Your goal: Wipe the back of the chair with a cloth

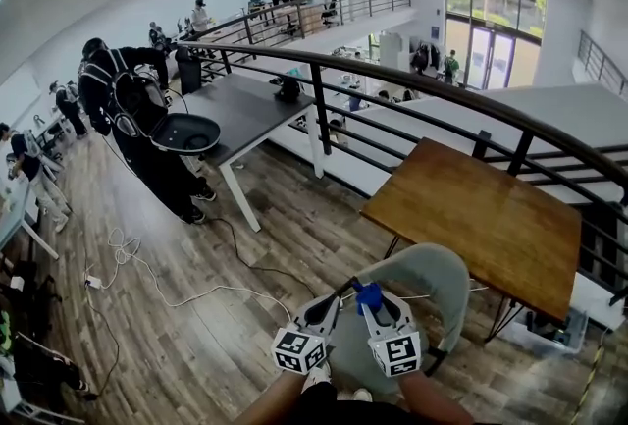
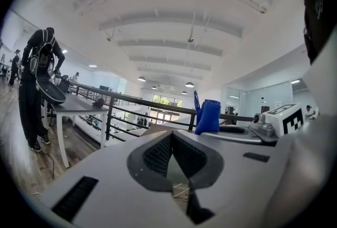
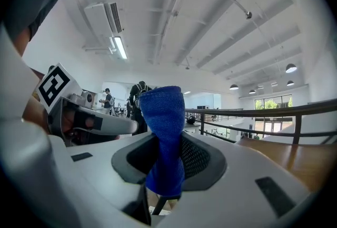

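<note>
The blue cloth [image 3: 164,137] is pinched upright in the right tool [image 1: 372,301]. The jaws are clamped on its lower part and the top pokes out past the tips. It hangs over the grey chair [image 1: 437,281], about at the left edge of the curved back. I honestly can't tell if it's touching the shell or just above it.

The left tool [image 2: 171,142] sits just beside the right one, also over the chair. Its jaws are closed with the tips together and nothing between them. Both tools are low in the head view, with their marker cubes facing the camera.

A wooden worktop [image 1: 481,217] stands right behind the chair. Past that, a black railing [image 1: 392,79] curves across the room, with a lower level on the far side.

Further left, well apart from the chair, there's a black worktop [image 1: 245,109]. A person in dark clothes [image 1: 132,104] stands at its end, holding a round black dish-shaped thing [image 1: 186,132]. A white cable [image 1: 186,295] snakes over the wood floor [image 1: 196,354] between that spot and the chair.
</note>
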The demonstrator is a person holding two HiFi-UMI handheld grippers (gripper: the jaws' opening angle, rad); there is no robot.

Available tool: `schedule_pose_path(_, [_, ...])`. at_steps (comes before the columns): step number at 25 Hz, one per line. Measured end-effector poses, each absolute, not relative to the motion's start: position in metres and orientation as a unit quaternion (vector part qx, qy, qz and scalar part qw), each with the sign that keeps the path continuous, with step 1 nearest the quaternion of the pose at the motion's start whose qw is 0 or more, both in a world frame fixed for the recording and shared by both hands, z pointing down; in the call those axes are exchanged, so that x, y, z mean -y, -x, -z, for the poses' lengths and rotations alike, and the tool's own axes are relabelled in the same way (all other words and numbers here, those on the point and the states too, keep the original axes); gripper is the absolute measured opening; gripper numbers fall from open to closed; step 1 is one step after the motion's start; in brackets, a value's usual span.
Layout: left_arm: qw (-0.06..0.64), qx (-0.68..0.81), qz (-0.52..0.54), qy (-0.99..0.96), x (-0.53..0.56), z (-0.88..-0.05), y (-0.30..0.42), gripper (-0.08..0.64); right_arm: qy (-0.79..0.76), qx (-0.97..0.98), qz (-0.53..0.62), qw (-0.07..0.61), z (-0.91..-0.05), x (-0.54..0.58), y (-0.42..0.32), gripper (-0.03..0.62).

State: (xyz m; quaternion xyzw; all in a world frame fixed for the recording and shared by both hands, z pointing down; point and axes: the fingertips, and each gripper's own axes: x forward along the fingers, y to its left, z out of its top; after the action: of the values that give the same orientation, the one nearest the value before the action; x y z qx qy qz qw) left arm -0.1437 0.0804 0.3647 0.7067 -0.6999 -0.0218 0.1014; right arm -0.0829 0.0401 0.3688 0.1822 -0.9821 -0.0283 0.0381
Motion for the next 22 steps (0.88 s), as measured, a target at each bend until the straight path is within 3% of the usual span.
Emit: schedule_pose_path(22, [0.105, 0.598, 0.017, -0.794, 0.013, -0.361, 0.246, -0.002, -0.319, 0.944, -0.015, 0.078, -0.383, 0.042, 0.167, 0.117])
